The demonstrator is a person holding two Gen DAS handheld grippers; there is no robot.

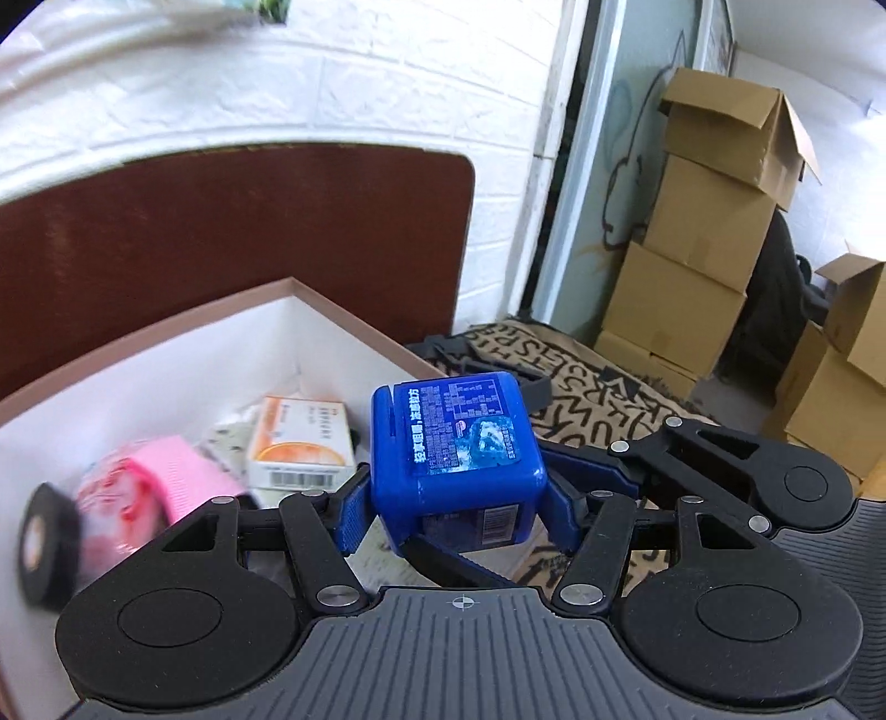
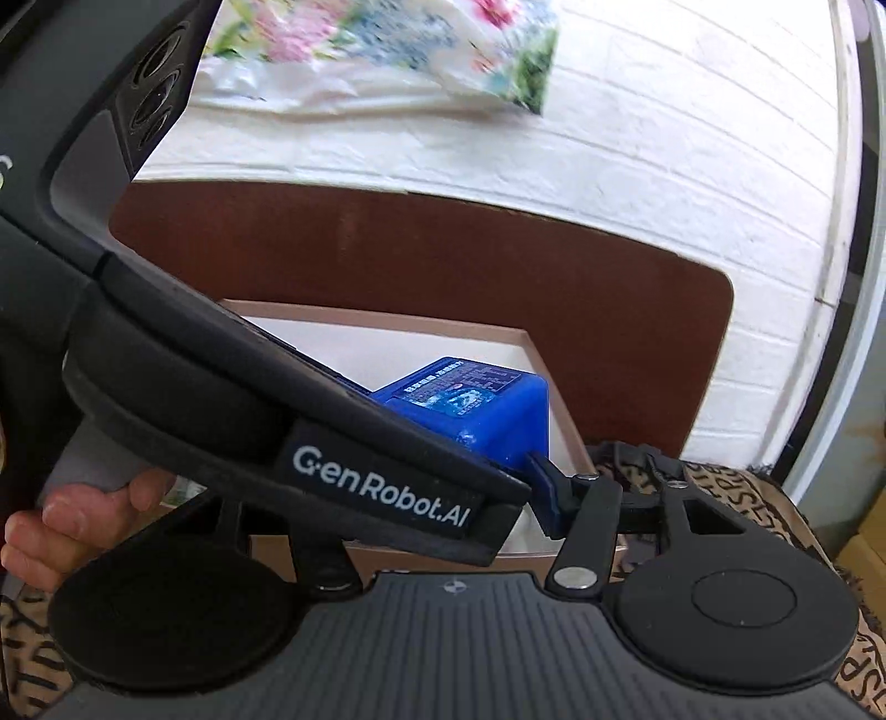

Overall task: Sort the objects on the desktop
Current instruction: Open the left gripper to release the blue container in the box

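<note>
My left gripper is shut on a blue plastic gum box and holds it over the right edge of a pink-rimmed white storage box. Inside the box lie an orange-and-white medicine carton, a pink wrapped item and a black tape roll. In the right wrist view the left gripper's body crosses in front and hides most of my right gripper; only its right blue fingertip shows. The gum box and the storage box show there too.
A brown board leans on the white brick wall behind the storage box. A beige cloth with black letters covers the surface. Stacked cardboard boxes stand at the right. A floral bag hangs on the wall.
</note>
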